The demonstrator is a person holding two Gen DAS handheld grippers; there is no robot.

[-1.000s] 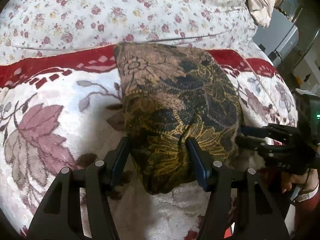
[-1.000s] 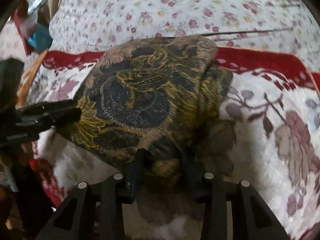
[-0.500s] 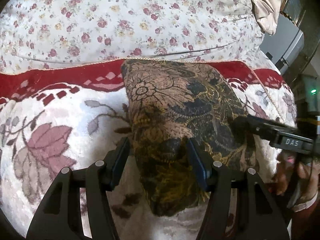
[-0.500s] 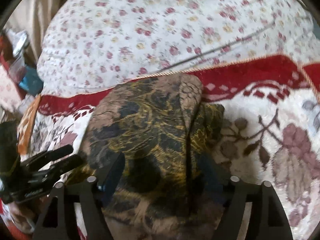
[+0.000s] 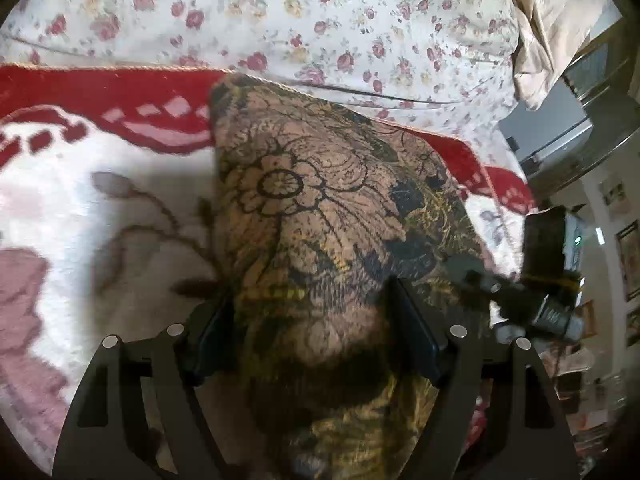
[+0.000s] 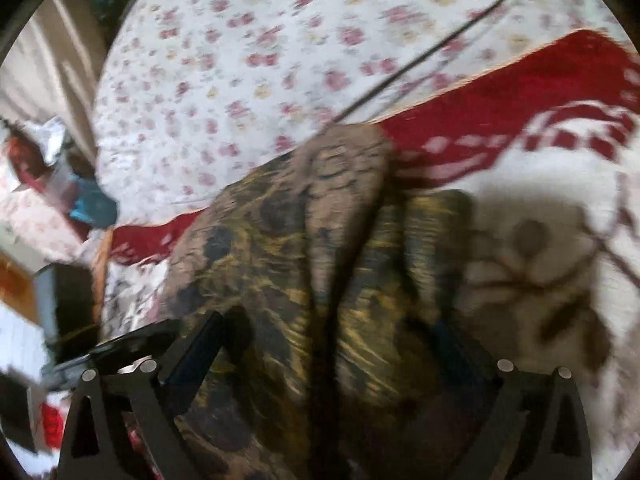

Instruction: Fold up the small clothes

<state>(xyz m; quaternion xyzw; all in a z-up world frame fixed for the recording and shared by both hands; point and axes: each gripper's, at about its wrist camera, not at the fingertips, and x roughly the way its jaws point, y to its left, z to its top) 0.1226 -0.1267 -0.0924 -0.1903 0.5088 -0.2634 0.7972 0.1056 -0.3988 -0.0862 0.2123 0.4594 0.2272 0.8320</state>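
Patterned garment (image 5: 332,216) lies folded on blanket (image 5: 100,216) on bed, near red border. Your left gripper (image 5: 308,332) and right gripper (image 6: 332,360): jaws opening, cloth between, pads not pressing. Likely light, limp, bunches easily. Pinch doubled edge or corners.

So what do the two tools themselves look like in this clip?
Both match: the left tool and right tool are matte black, each with two flat fingers on angular black linkage arms carrying silver rivets. Seen from the left wrist, the right unit has a boxy black body with a small green light. No sleeve is clearly visible.
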